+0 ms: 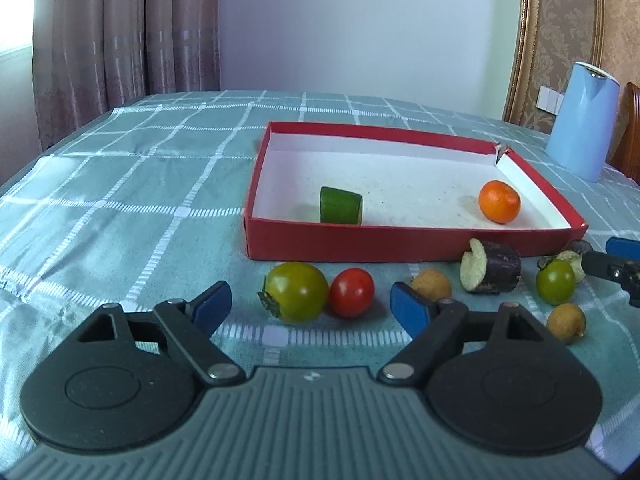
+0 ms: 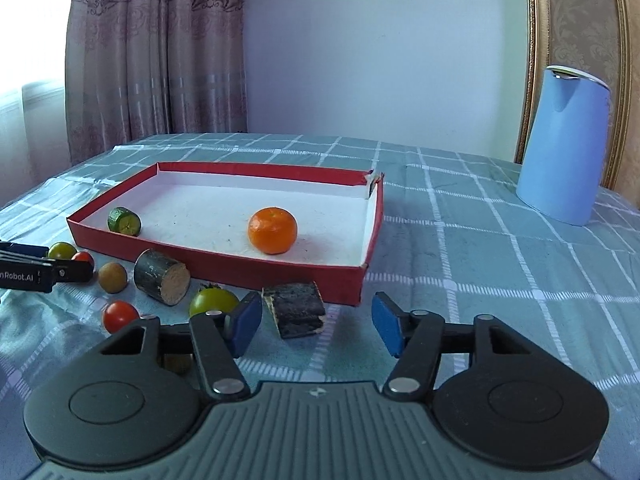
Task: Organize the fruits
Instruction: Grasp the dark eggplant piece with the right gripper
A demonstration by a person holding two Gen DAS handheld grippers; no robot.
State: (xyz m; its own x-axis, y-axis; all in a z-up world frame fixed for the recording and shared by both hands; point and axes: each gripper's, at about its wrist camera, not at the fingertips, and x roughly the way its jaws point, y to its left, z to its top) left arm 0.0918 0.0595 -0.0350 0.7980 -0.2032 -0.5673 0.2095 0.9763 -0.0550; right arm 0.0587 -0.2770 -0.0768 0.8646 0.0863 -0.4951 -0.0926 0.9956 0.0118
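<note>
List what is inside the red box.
Inside the red box lie a cut cucumber piece near its left end and an orange mandarin further right, apart from each other. The near wall hides a strip of floor in the left wrist view.

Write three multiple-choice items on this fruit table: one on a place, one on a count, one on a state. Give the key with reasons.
1. Where does the orange lie?
A. On the cloth outside the box
B. Inside the red box
C. Between the right gripper's fingers

2. How many pieces lie inside the red box?
A. Two
B. Four
C. None

3. How does the left gripper stand?
A. Shut on the red tomato
B. Shut with nothing in it
C. Open, its pads clear of the fruit

Key:
1 B: the orange rests on the box's white floor, near its right wall.
2 A: only the orange and the cucumber piece are inside; the rest lies on the cloth in front.
3 C: the blue pads stand wide apart, with the green tomato and red tomato beyond them, untouched.
</note>
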